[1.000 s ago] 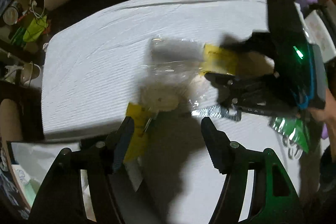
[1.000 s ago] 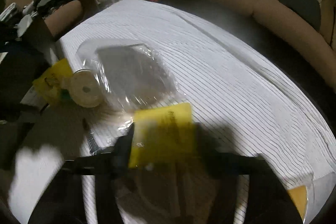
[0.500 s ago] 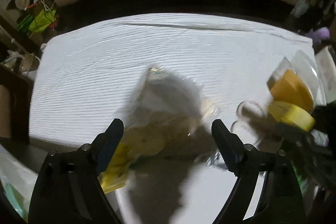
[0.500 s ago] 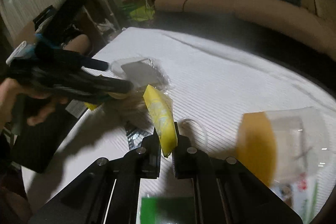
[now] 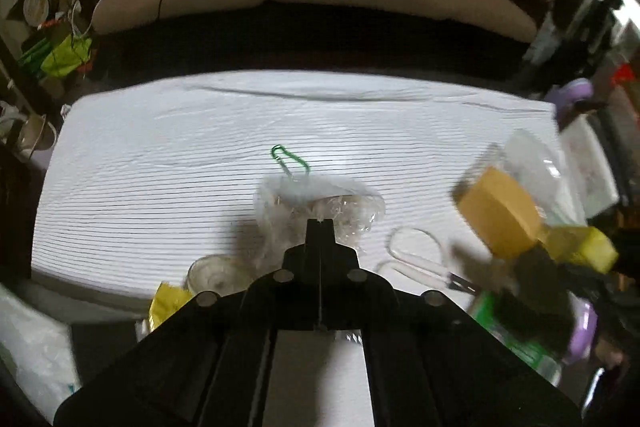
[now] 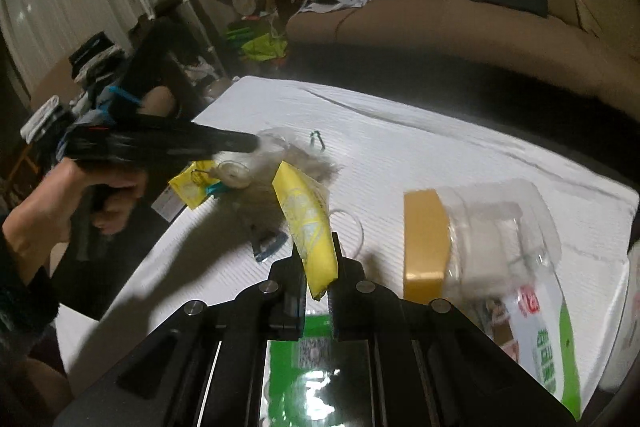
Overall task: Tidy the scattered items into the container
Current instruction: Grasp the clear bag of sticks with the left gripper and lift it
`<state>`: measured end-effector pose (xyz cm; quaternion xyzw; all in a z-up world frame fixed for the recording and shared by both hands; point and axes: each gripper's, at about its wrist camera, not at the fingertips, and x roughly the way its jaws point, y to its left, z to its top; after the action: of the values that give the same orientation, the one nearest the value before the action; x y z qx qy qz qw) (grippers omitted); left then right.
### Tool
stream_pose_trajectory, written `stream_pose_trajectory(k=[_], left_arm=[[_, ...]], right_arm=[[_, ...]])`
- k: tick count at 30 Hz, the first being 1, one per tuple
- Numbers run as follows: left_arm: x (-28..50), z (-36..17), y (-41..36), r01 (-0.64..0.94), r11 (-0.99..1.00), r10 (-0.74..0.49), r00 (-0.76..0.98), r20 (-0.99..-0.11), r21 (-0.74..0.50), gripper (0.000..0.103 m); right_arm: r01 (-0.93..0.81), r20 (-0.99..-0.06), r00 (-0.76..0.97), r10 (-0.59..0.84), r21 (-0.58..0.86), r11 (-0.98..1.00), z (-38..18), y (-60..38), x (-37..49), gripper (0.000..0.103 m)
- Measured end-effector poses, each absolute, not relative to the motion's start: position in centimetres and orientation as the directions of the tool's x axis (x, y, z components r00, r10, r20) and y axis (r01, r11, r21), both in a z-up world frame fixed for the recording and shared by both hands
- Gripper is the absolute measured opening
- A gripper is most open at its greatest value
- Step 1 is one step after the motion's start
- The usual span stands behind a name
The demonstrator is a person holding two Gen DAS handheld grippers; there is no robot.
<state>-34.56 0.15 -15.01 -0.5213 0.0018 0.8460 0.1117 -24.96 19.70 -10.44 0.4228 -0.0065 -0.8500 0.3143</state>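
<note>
Pinching a limp, crinkly bag [image 5: 320,207], the left gripper [image 5: 320,227] is clamped; right gripper [image 6: 316,259] squeezes a light, floppy sachet [image 6: 308,223] between its jaws.

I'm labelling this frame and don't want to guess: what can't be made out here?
- Left gripper: shut on clear plastic bag; the bag's contents are blurred in the left view.
- Yellow packet: print too smeared to read, right view.
- Clear jar: motion-blurred; contents unclear.
- Green carabiner: tiny in the right view.

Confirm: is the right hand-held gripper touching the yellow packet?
Touching. The right wrist view shows the right hand-held gripper clamped on the yellow packet.
</note>
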Motion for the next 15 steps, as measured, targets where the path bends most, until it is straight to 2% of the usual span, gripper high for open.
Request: stream_pose_trajectory(k=[3, 6, 8, 9, 10, 11, 12, 13, 15], left_arm=[[-33.5, -13.0, -0.1, -0.197, -0.970, 0.217, -0.448, -0.868, -0.141, 0.000], [-32.5, -11.1, -0.1, -0.211, -0.958, 0.269, -0.446, -0.854, -0.192, 0.000], [-31.7, -10.7, 1.1, -0.236, -0.966, 0.202, -0.442, -0.874, -0.104, 0.000], [-31.9, -10.9, 1.5, -0.228, -0.973, 0.146, -0.454, -0.879, -0.044, 0.003], [-32.1, -11.5, 1.9, -0.205, -0.979, 0.100, -0.464, -0.880, -0.003, 0.012], [-32.5, -12.7, 1.9, -0.168, -0.986, 0.061, -0.471, -0.880, 0.021, 0.057], [-33.0, -13.8, 1.6, -0.129, -0.991, 0.032, -0.474, -0.880, 0.033, 0.097], [-33.3, -14.9, 1.2, -0.081, -0.996, 0.006, -0.480, -0.877, 0.037, 0.099], [-33.0, -17.3, 0.8, 0.012, -1.000, 0.004, -0.480, -0.877, -0.012, 0.096]], right_arm=[[0.512, -0.698, -0.447, -0.560, 0.313, -0.800, -10.0, 20.8, -24.0, 0.007], [0.519, -0.702, -0.459, -0.544, 0.286, -0.806, -9.0, 20.9, -22.5, 0.007], [0.516, -0.708, -0.459, -0.537, 0.279, -0.810, -8.5, 21.2, -21.7, 0.007], [0.507, -0.707, -0.462, -0.536, 0.285, -0.813, -8.3, 21.5, -21.3, 0.007], [0.497, -0.704, -0.462, -0.540, 0.298, -0.815, -8.1, 21.8, -20.9, 0.007], [0.491, -0.700, -0.463, -0.544, 0.309, -0.815, -8.0, 22.1, -20.6, 0.007], [0.484, -0.693, -0.472, -0.545, 0.312, -0.817, -7.9, 22.3, -20.1, 0.007], [0.480, -0.693, -0.476, -0.541, 0.311, -0.820, -7.9, 22.3, -19.8, 0.007], [0.472, -0.695, -0.482, -0.533, 0.307, -0.827, -8.2, 22.3, -19.2, 0.007]])
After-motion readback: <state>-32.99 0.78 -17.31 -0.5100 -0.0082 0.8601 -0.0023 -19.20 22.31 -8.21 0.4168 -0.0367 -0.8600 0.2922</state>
